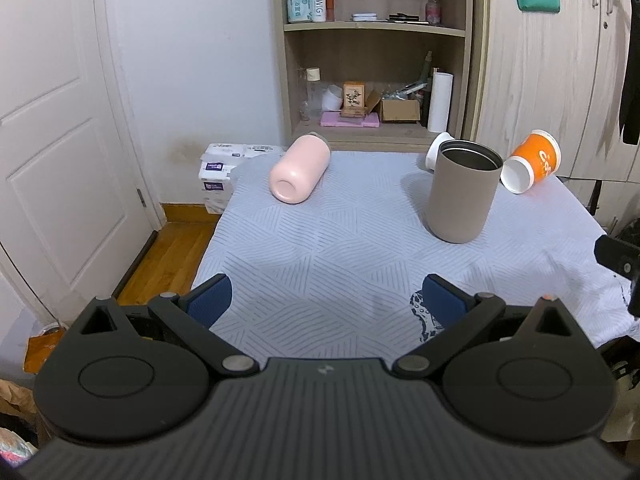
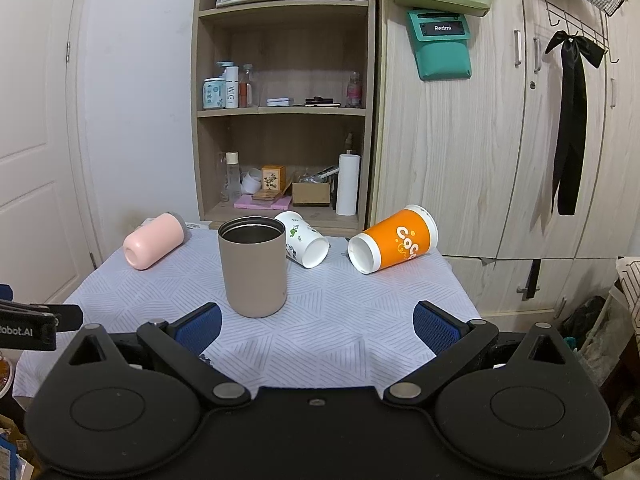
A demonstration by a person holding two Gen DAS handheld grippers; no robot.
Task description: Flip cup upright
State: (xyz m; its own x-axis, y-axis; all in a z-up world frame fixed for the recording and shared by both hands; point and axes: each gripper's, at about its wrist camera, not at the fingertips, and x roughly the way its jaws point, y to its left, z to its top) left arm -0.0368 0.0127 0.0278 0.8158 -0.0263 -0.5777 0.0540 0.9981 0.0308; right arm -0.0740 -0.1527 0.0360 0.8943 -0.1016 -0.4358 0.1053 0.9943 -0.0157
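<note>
A taupe cup (image 1: 463,190) (image 2: 253,266) stands upright on the table, mouth up. A pink cup (image 1: 300,168) (image 2: 154,246) lies on its side at the far left. An orange paper cup (image 1: 530,161) (image 2: 394,244) lies on its side at the far right. A white printed cup (image 2: 303,243) (image 1: 437,151) lies on its side behind the taupe one. My left gripper (image 1: 326,302) is open and empty over the near table. My right gripper (image 2: 318,326) is open and empty, just short of the taupe cup.
The table carries a pale patterned cloth (image 1: 340,248) (image 2: 360,320). A wooden shelf unit (image 2: 282,120) with bottles and boxes stands behind it, wardrobe doors (image 2: 500,140) to the right, a white door (image 1: 52,120) to the left. Tissue packs (image 1: 224,168) sit on the floor.
</note>
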